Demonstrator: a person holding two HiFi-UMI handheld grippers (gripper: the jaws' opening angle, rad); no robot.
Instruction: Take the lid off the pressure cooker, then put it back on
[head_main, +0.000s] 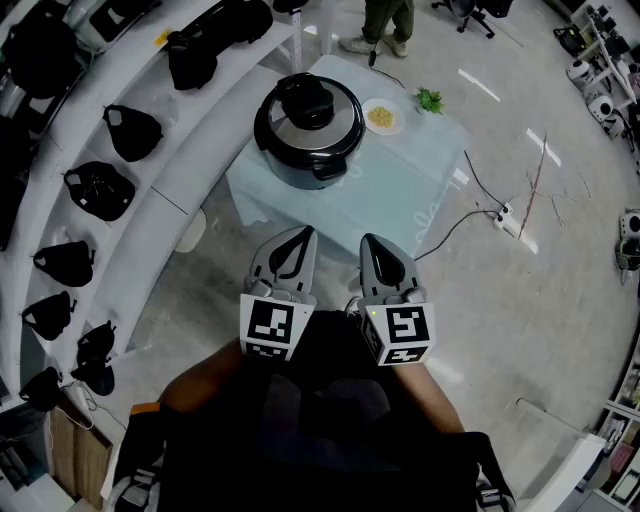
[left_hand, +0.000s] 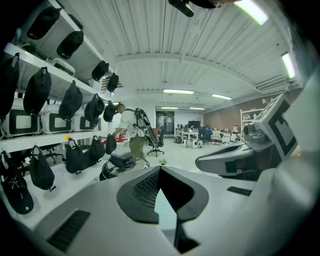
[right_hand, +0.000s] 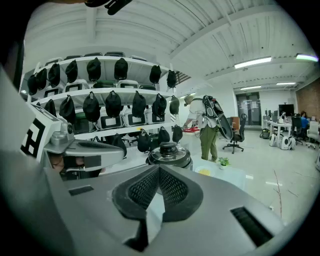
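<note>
Ahead, the pale-blue-clothed table (head_main: 400, 190) is bearing the round black pressure cooker (head_main: 300, 165), steel lid (head_main: 345, 122) on. We are holding left gripper (head_main: 297, 240) and right gripper (head_main: 375, 245) closed, empty; they are needing opening before grasping.

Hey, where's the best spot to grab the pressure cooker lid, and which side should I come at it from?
Take the raised black handle at the middle of the lid, coming from above on your near side. It stands proud of the level steel top, while the lid's edge sits flush with the cooker body and probably offers no purchase.
</note>
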